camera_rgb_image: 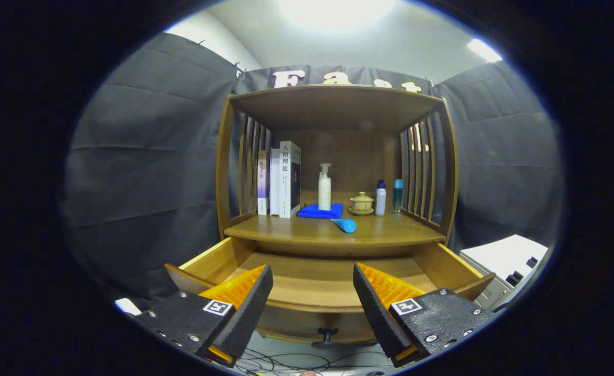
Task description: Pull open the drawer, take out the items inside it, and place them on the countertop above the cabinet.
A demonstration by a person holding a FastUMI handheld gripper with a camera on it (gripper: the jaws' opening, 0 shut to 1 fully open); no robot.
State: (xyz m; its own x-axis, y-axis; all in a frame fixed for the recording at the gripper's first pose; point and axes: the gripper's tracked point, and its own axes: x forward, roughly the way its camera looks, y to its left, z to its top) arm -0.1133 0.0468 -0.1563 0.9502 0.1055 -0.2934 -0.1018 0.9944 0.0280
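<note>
A wooden cabinet stands ahead with its drawer (333, 284) pulled out toward me; the drawer's bare wooden floor shows between my fingers. Its knob (328, 332) sits low on the front panel. My gripper (312, 279) hangs open over the drawer's front, nothing between its fingers. On the countertop (286, 232) above the drawer lie a blue tube (344, 225) on its side near the front and a folded blue cloth (320, 211) behind it. A white pump bottle (325, 187) stands on the cloth.
Books (281, 180) stand at the countertop's left. A small lidded cup on a saucer (362, 203), a white bottle (380, 198) and a blue bottle (397, 196) stand at its right. A shelf roof and slatted sides close it in. White equipment (505, 266) sits beside the cabinet; cables (286, 363) lie below.
</note>
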